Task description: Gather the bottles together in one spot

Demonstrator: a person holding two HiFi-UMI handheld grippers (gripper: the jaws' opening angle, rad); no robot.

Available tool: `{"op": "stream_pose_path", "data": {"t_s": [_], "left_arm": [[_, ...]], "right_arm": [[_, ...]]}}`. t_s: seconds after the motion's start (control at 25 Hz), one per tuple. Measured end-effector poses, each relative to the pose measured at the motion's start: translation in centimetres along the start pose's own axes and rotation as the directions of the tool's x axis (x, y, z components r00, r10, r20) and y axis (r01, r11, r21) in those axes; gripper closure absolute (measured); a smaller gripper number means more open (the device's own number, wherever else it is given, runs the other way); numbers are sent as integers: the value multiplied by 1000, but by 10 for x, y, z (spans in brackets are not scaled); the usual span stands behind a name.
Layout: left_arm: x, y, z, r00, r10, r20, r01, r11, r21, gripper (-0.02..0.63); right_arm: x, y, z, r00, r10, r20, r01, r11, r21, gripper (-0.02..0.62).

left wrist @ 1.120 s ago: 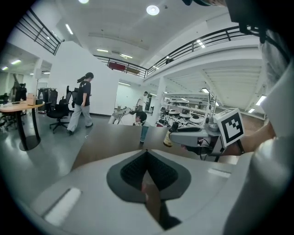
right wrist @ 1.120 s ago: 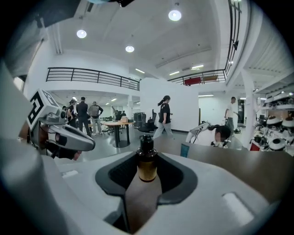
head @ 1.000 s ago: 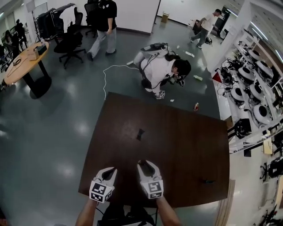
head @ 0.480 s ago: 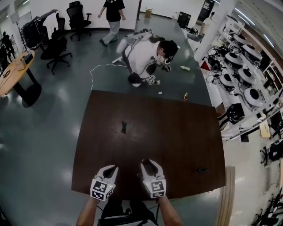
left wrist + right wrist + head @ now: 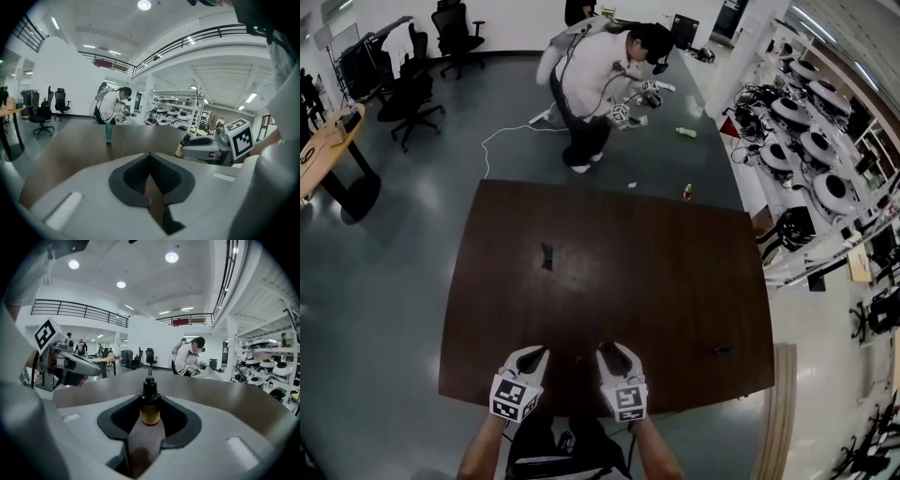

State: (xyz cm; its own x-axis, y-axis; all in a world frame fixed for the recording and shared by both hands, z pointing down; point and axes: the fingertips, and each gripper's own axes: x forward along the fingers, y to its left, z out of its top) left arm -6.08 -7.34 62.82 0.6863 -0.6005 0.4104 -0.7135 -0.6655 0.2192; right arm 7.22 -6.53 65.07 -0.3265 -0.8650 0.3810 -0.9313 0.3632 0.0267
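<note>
Low in the head view, both grippers hang over the near edge of the dark brown table (image 5: 675,272). My right gripper (image 5: 614,353) (image 5: 150,411) is shut on a small amber bottle (image 5: 150,409) with a black cap, held upright between its pads. The same amber bottle (image 5: 180,149) shows at that gripper's tip in the left gripper view. My left gripper (image 5: 534,356) (image 5: 150,161) is shut, with its tips meeting and no bottle in it. A slim teal bottle (image 5: 547,256) (image 5: 108,132) stands alone toward the table's far left.
A small dark object (image 5: 722,352) lies near the table's right front. A person (image 5: 591,66) stands beyond the far edge, holding grippers. On the floor there lie a red bottle (image 5: 685,192) and a green one (image 5: 685,132). Office chairs (image 5: 412,94) stand at far left, shelving (image 5: 825,187) at right.
Both grippers slid along the near edge, the right still holding the amber bottle. The teal bottle drifted left and farther away in view. The person beyond the table rose from a crouch.
</note>
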Motion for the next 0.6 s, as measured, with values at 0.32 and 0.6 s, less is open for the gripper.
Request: {"op": "stream_pose_path", "data": {"t_s": [0.32, 0.6], "left_arm": [[2, -4, -20, 1000, 20, -11, -20, 1000, 3, 604], [3, -7, -36, 999, 27, -22, -27, 1000, 4, 604]], "right_arm": [[-6, 13, -44, 998, 44, -44, -44, 999, 6, 463], [-4, 18, -69, 995, 59, -76, -58, 998, 15, 462]]}}
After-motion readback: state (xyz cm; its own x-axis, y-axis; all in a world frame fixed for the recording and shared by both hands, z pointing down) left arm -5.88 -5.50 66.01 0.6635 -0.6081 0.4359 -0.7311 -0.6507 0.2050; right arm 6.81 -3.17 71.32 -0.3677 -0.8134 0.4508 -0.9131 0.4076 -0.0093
